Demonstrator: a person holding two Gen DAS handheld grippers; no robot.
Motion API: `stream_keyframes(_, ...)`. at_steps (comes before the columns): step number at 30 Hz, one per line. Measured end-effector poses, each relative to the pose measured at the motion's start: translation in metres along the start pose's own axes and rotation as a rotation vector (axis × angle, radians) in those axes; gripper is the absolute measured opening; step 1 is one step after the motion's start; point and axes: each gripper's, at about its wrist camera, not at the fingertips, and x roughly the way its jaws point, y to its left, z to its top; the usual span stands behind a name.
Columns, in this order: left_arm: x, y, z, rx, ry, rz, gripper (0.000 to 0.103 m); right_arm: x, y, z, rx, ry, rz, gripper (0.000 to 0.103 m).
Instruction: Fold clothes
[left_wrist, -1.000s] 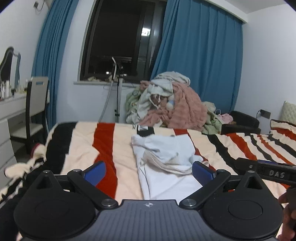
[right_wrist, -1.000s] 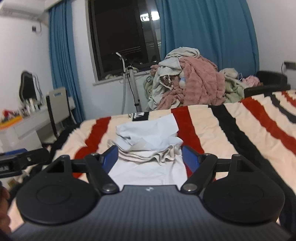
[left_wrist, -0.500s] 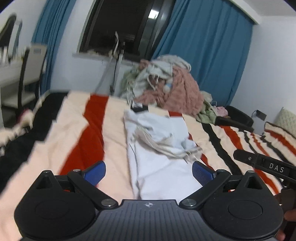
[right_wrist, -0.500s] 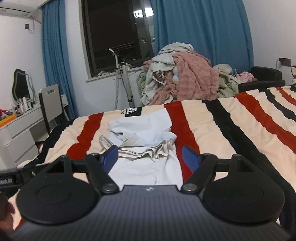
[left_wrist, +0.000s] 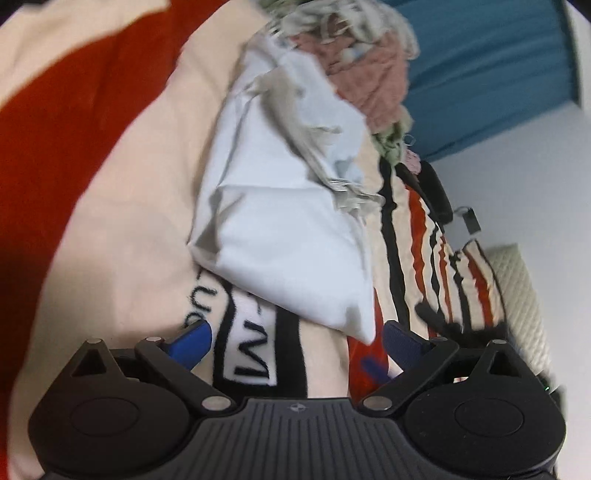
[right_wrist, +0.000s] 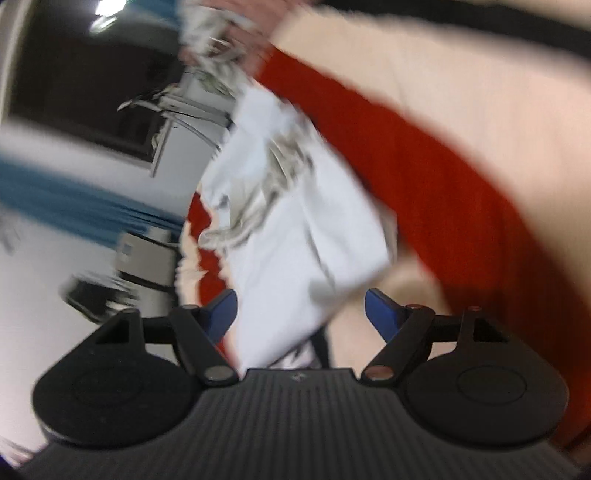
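while poised over the white garment (left_wrist: 291, 236), both grippers (left_wrist: 295, 343) (right_wrist: 300, 310) wide apart, empty.

Left gripper (left_wrist: 297, 341) & right gripper (right_wrist: 300, 308): matte black bodies, ribbed centre plate w/ small emblem, round side discs, silver pivot screws, blue finger pads (left_wrist: 192, 341).

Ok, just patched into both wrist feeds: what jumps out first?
A rumpled white garment lies on the red, cream and black striped blanket, its near corner just ahead of the left gripper, whose blue pads stand apart with nothing between them. In the blurred right wrist view the same cloth reaches down between the pads of the open right gripper. A heap of pink and grey laundry sits beyond it.
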Motion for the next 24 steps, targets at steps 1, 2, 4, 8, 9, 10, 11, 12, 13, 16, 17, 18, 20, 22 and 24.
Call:
stream_keyframes(1, 0.004, 0.005, 0.003, -0.027, -0.004, -0.009, 0.097, 0.007, -0.008, -0.002, 0.056, 0.030, 0.015, 0.078)
stream_keyframes(2, 0.007, 0.010, 0.007, -0.053, -0.014, -0.020, 0.097, 0.015, -0.015, -0.005, 0.112, 0.060, 0.029, 0.078)
stream_keyframes(4, 0.012, 0.016, 0.014, -0.089, -0.040, -0.026, 0.090, 0.025, -0.019, -0.008, 0.139, 0.046, 0.030, 0.071)
stream_keyframes(8, 0.021, 0.024, 0.025, -0.119, -0.088, -0.011, 0.068, 0.033, -0.025, -0.004, 0.175, -0.059, 0.008, 0.054)
stream_keyframes(9, 0.023, 0.026, 0.027, -0.122, -0.096, 0.004, 0.060, 0.033, -0.028, -0.001, 0.179, -0.093, -0.010, 0.050)
stream_keyframes(10, 0.025, 0.026, 0.029, -0.121, -0.103, 0.016, 0.049, 0.032, -0.030, 0.002, 0.182, -0.127, -0.028, 0.044)
stream_keyframes(11, 0.027, 0.025, 0.032, -0.116, -0.110, 0.027, 0.044, 0.032, -0.032, 0.004, 0.190, -0.148, -0.033, 0.043)
stream_keyframes(12, 0.028, 0.025, 0.033, -0.111, -0.115, 0.030, 0.038, 0.032, -0.033, 0.006, 0.189, -0.154, -0.031, 0.042)
stream_keyframes(13, 0.028, 0.025, 0.035, -0.107, -0.119, 0.022, 0.029, 0.033, -0.032, 0.006, 0.174, -0.155, -0.038, 0.037)
stream_keyframes(16, 0.025, 0.025, 0.038, -0.106, -0.134, -0.021, 0.016, 0.029, -0.023, 0.005, 0.094, -0.164, -0.052, 0.018)
stream_keyframes(17, 0.022, 0.025, 0.038, -0.107, -0.144, -0.033, 0.014, 0.027, -0.018, 0.004, 0.071, -0.169, -0.039, 0.014)
stream_keyframes(18, 0.018, 0.024, 0.038, -0.109, -0.155, -0.046, 0.011, 0.027, -0.015, 0.004, 0.054, -0.172, -0.026, 0.013)
stream_keyframes(20, 0.006, 0.021, 0.036, -0.107, -0.182, -0.074, 0.009, 0.020, -0.010, 0.004, 0.022, -0.184, 0.008, 0.011)
stream_keyframes(22, -0.010, 0.013, 0.032, -0.083, -0.219, -0.098, 0.008, 0.010, 0.001, 0.001, -0.031, -0.199, 0.046, 0.010)
stream_keyframes(24, -0.030, 0.005, 0.026, -0.055, -0.255, -0.124, 0.007, -0.002, 0.013, -0.004, -0.091, -0.216, 0.081, 0.010)
